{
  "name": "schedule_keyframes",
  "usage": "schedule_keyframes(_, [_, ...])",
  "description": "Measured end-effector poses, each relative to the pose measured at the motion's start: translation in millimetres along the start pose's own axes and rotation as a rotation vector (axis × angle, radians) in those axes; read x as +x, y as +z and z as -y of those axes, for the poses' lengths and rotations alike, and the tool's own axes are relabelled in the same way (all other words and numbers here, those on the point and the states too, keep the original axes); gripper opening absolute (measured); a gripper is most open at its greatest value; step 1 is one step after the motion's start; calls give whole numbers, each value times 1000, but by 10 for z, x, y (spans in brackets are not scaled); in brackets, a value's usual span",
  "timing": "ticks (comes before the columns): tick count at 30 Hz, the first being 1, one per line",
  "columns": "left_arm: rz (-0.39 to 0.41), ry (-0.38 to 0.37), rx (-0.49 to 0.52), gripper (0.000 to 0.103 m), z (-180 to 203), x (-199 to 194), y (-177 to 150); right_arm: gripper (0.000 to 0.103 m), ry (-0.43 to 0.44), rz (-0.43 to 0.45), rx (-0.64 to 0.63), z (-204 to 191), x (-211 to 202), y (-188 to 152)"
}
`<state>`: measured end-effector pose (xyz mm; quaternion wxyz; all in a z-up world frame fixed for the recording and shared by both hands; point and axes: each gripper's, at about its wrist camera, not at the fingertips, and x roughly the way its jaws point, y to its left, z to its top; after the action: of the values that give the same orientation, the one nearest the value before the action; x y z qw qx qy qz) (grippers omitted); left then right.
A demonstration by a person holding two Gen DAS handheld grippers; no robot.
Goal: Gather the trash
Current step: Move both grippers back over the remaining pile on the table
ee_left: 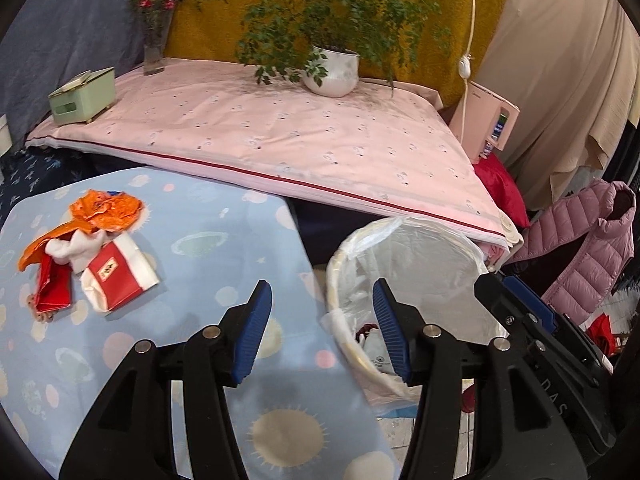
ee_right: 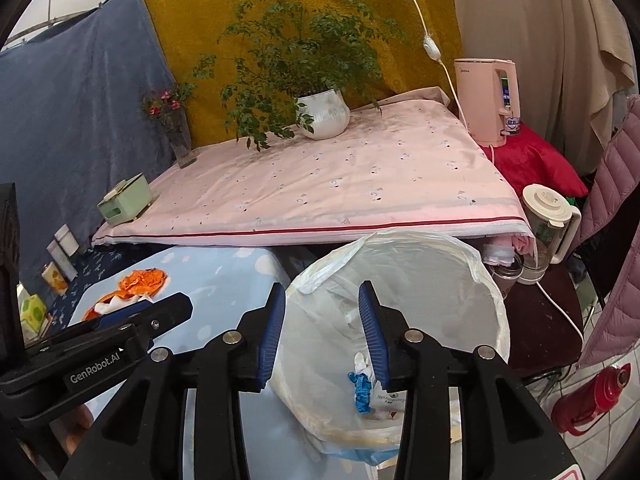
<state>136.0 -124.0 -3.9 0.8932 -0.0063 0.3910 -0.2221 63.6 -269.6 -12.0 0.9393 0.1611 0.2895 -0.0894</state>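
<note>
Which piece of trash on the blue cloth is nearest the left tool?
The red-and-white wrapper. It lies at the right edge of the pile, closest to the open left tool; the crumpled orange wrapper sits farther back, and the red packet farther left.

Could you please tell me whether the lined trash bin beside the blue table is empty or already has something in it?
Not empty: the trash bin already holds some pieces at its bottom, including a blue scrap and white crumpled trash; most of it is unfilled.

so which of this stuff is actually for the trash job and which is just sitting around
For the job:
- orange wrapper
- red and white packet
- white tissue
- lined trash bin
- left tool, right tool, both open

Just lying about:
- potted plant
- flower vase
- green box
- pink kettle
- red thermos
</note>
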Motion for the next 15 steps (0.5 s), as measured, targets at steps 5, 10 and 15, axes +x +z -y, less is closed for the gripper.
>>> schedule_keyframes(5, [9,32,-35,50,-266,-101,-6,39,26,-5,-29,-262,-9,-5])
schedule_keyframes(10, [16,64,-65,50,-540,-201,-31,39,58,-15,-72,-575,11,-35])
schedule_keyframes(15, [29,103,-109,57,-880,-313,-69,41,89,-27,-100,-869,39,-74])
